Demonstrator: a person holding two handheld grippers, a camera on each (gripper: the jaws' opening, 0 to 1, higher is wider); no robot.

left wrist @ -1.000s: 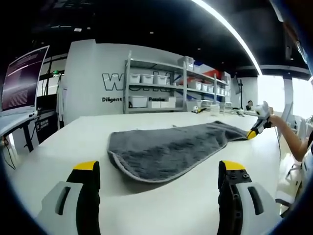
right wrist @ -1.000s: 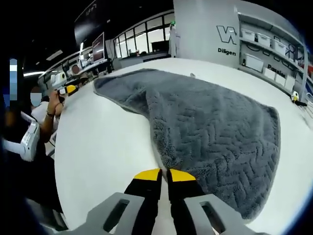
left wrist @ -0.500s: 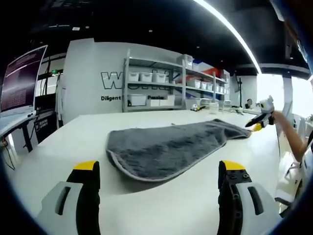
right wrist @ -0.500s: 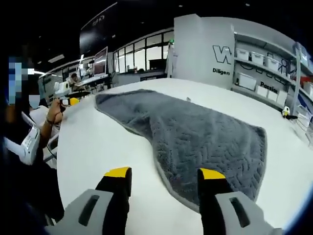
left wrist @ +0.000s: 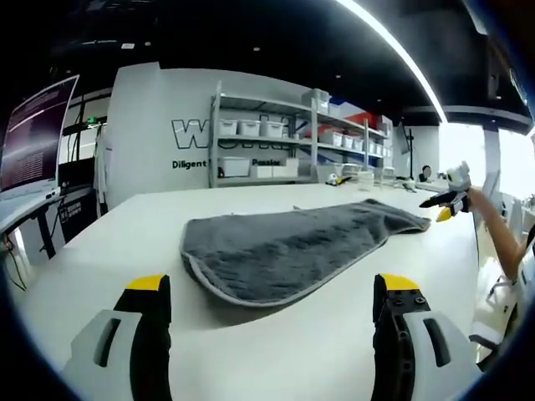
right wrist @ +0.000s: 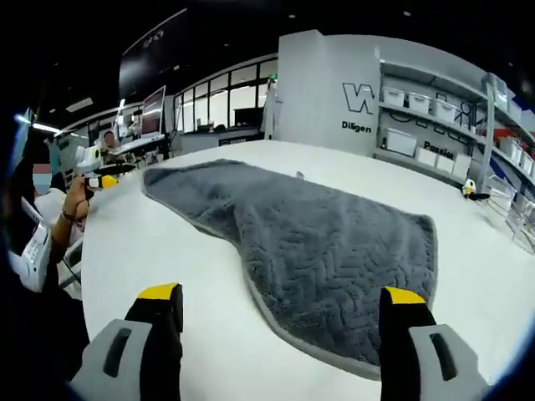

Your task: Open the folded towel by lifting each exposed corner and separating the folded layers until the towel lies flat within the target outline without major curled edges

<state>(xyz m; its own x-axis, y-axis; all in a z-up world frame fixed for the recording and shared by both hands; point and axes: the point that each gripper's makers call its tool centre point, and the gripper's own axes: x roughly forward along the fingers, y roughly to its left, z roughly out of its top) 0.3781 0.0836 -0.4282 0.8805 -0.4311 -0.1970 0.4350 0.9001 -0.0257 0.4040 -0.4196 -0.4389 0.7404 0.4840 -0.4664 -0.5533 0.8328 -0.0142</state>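
A grey towel [left wrist: 288, 248] with a pale hem lies spread on the white table [left wrist: 125, 242], its surface slightly rumpled. My left gripper [left wrist: 274, 292] stands open a short way in front of the towel's near rounded edge, nothing between its yellow-tipped jaws. From the other side, the towel [right wrist: 318, 242] reaches toward my right gripper [right wrist: 280, 302], which is open just above the table and short of the towel's near corner. The right gripper [left wrist: 441, 205] also appears in the left gripper view, held by a hand at the towel's far right end. The left gripper [right wrist: 99, 180] is small at far left.
Shelving [left wrist: 276, 150] with white bins stands against the back wall. A monitor [left wrist: 33, 134] sits on a desk at left. A person's arm [left wrist: 497, 238] reaches in from the right. The table edge [right wrist: 92, 276] runs near a seated person.
My right gripper went from shut at the towel's corner to wide open and has drawn back from it. The towel corner now lies down on the table. The left gripper has held still.
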